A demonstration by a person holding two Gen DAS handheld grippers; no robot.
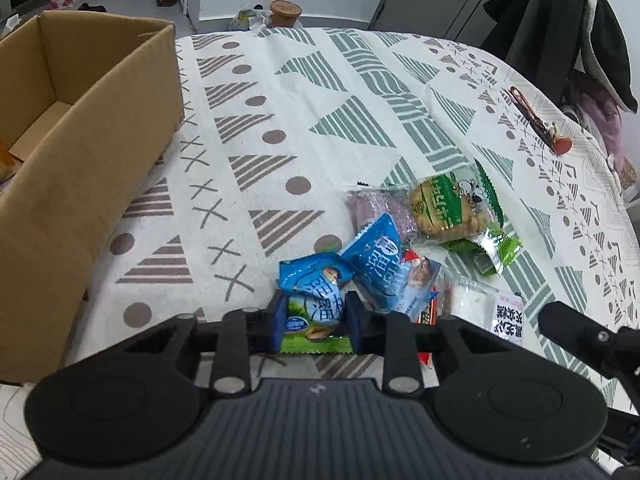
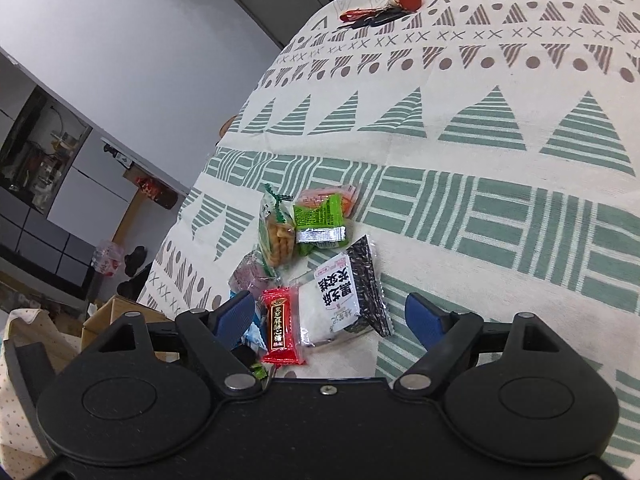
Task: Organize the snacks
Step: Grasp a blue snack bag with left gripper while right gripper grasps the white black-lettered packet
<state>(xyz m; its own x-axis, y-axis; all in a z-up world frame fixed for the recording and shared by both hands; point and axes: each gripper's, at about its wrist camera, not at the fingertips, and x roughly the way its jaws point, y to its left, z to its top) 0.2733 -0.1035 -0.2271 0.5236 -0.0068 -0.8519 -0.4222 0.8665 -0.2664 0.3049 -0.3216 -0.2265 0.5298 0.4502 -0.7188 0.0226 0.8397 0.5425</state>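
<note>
Left gripper (image 1: 316, 314) clamped on a blue pack (image 1: 310, 304), pads pressing both sides of its lower half, upper end sticking out ahead. Right gripper (image 2: 330, 314) spread wide, holding nothing, poised just over the red bar (image 2: 281, 328) and the white pack (image 2: 340, 300). Rest of the pile close by on the cloth (image 1: 280, 120): second blue pack (image 1: 378, 264) touching the held one, biscuit pack (image 1: 452, 208) and a green pack (image 2: 320, 220) beyond. Box (image 1: 80, 128) well apart on the left, open at the top.

Likely trouble:
- Slippery film and a soft, puffy pack, so possible sliding out of the pads on the way to the box, more so with a quick swing
- Second blue pack leaning on the held one, so risk of dragging or flipping it during the lift
- Tall box wall, so a low carry probably ends in a knock against the rim
- Right pads straddling two packs at once, so closing here may catch both, or pinch only a film edge and drop it
- Both grippers close together over the pile, hence some chance of a bump
</note>
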